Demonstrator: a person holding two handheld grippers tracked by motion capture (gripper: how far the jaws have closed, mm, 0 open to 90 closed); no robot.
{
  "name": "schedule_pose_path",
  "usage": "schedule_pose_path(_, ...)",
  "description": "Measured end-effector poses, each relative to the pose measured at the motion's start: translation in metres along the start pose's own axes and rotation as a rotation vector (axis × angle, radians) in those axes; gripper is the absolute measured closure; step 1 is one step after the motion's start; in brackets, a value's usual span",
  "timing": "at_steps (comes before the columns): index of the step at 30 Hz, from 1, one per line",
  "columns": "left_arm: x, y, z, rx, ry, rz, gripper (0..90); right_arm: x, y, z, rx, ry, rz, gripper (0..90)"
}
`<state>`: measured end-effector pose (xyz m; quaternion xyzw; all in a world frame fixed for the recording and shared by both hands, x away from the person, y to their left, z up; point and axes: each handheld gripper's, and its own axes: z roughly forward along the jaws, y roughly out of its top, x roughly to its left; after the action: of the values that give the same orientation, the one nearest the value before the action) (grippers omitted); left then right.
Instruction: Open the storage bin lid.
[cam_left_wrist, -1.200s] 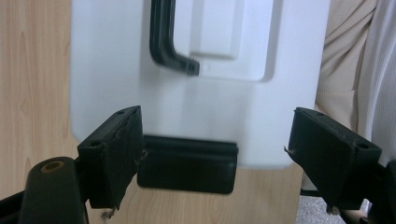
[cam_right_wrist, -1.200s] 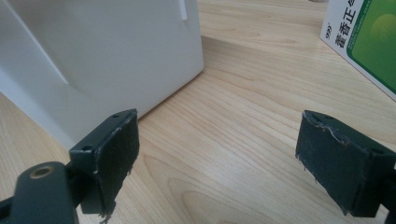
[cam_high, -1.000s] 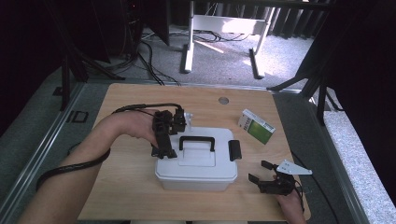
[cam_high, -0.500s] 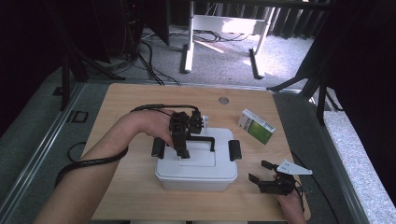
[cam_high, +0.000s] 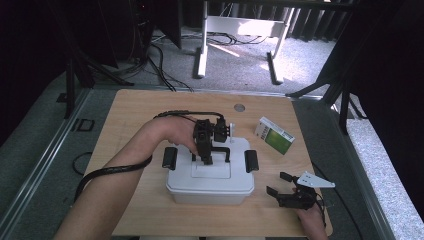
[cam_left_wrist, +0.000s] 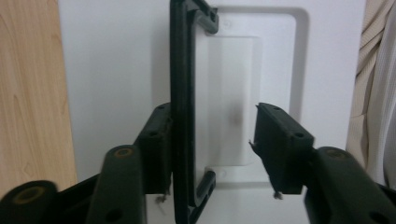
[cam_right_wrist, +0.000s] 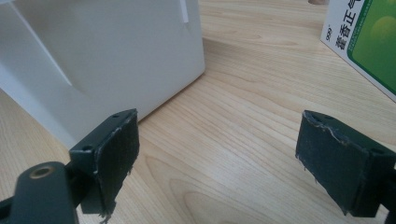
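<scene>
Left tongs (cam_high: 207, 159) just slid from the box's left edge to frame centre, spread wide around the black handle (cam_left_wrist: 183, 107) of the white box (cam_high: 210, 176). Grab's probably next. Right tongs (cam_high: 283, 187) idle wide, lower right.

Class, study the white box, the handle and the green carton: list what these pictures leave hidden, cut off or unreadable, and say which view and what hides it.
1. Contents of the white box: hidden in the high view by its opaque lid.
2. Black handle: in the left gripper view, its ends are cut off by the frame's edges.
3. Green carton: cut off by the right gripper view's edge; in the high view its print is too small to read.
4. Left claw: in the high view, its jaws are too small to judge.
</scene>
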<state>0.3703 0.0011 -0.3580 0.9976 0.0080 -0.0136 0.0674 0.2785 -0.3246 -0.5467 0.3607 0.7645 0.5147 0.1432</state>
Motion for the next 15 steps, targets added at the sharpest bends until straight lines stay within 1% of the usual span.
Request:
schedule_pose_path(1, 0.003, 0.001, 0.001, 0.005, -0.008, -0.011, 56.3, 0.000, 0.000, 0.000, 0.001, 0.001, -0.002, 13.1)
schedule_pose_path(5, 0.007, 0.003, 0.003, 0.016, -0.020, -0.018, 64.4, 0.000, 0.000, 0.000, -0.001, 0.001, -0.001, 13.1)
schedule_pose_path(6, 0.008, 0.004, 0.004, 0.023, -0.020, -0.012, 64.4, 0.000, 0.000, 0.000, -0.001, 0.001, -0.001, 13.1)
schedule_pose_path(7, 0.008, 0.006, 0.004, 0.032, -0.031, -0.007, 68.4, 0.000, 0.000, 0.000, 0.001, 0.001, 0.000, 13.1)
schedule_pose_path(8, 0.008, 0.006, 0.004, 0.032, -0.031, -0.007, 71.4, 0.000, 0.000, 0.000, 0.001, 0.001, 0.000, 13.1)
schedule_pose_path(9, 0.008, 0.007, 0.004, 0.034, -0.025, -0.002, 71.4, 0.000, 0.000, 0.000, 0.001, 0.001, -0.001, 13.1)
schedule_pose_path(10, 0.008, 0.007, 0.004, 0.034, -0.031, 0.004, 74.5, 0.000, 0.000, 0.000, 0.002, 0.000, -0.003, 13.1)
schedule_pose_path(12, 0.008, 0.009, 0.004, 0.036, -0.037, 0.004, 78.6, 0.000, -0.001, 0.000, 0.003, 0.000, -0.004, 13.1)
schedule_pose_path(13, 0.008, 0.010, 0.003, 0.039, -0.052, -0.003, 80.3, 0.000, -0.001, 0.000, 0.003, 0.001, -0.003, 13.1)
schedule_pose_path(15, 0.008, 0.011, 0.003, 0.046, -0.045, -0.002, 83.7, 0.000, 0.000, 0.000, 0.003, 0.001, -0.005, 13.1)
